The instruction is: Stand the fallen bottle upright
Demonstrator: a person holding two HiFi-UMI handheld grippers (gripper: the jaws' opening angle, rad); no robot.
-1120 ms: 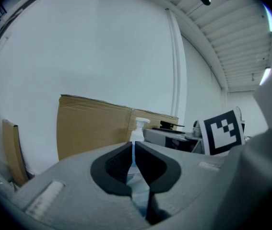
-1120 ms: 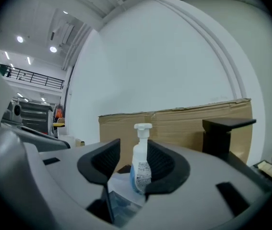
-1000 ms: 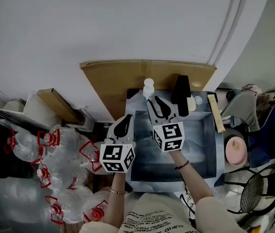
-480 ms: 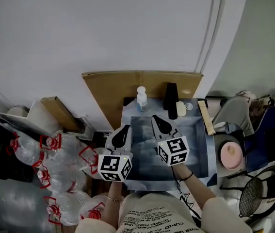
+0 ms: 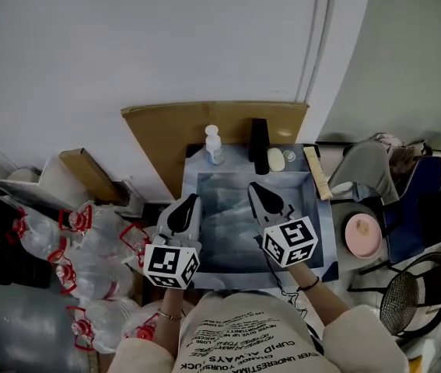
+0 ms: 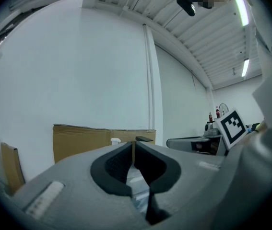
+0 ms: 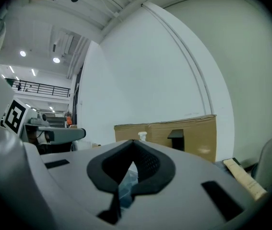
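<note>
Bottle upright at far edge of table, before cardboard

Brn cardboard, white-cap bottle

— Any writing you can read?
— Only on the person's shirt, upside down in the head view: "CURD ALWAYS" seems legible; the other printed lines are too small.

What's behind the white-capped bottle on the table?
A brown cardboard sheet stands before the white wall behind the bottle. Its lower part is hidden by the table.
</note>
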